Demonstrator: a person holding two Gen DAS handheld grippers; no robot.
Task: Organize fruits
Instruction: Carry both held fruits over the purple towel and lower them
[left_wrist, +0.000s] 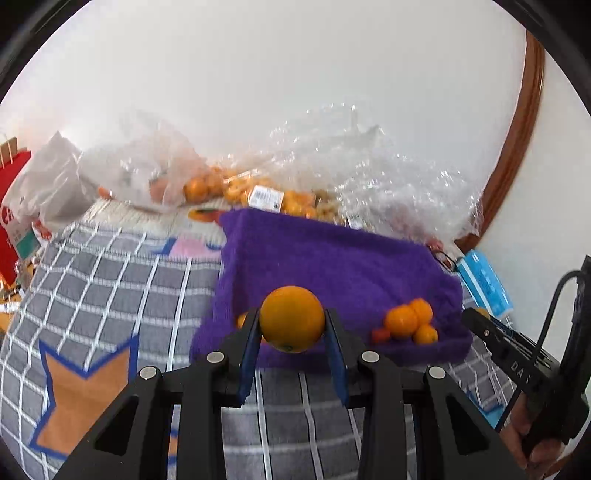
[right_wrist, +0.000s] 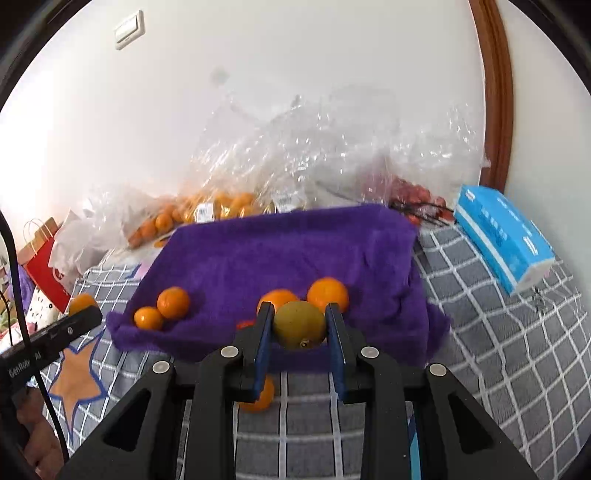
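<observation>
Both tongs loaded and raised over the near edge of the purple towel (right_wrist: 295, 251): left gripper (left_wrist: 291, 325) clamped on a bright orange (left_wrist: 291, 318), right gripper (right_wrist: 300, 325) clamped on a duller, greenish-yellow fruit (right_wrist: 300, 324), pads pressing each fruit's flanks. Already lying on the towel: a pair of small oranges (right_wrist: 162, 308) toward its near left corner, two more (right_wrist: 314, 293) just behind the right gripper's load, plus something small and red beside them, too small to name. Best handled, by this reading, by carrying each fruit level to its own kind, lowering until it touches the cloth, and only then easing the pads apart; round fruit on soft pile likely to roll toward the near edge if dropped. Worth keeping the two grippers apart, being close side by side. One loose orange (right_wrist: 258, 398) on the checked bedspread (right_wrist: 498, 350) under the right gripper, half hidden by its finger. Clear plastic bags (right_wrist: 314, 155) along the towel's far edge blurred and glaring, contents partly unreadable. Whether the greenish fruit is an unripe orange or something else: cannot tell.
</observation>
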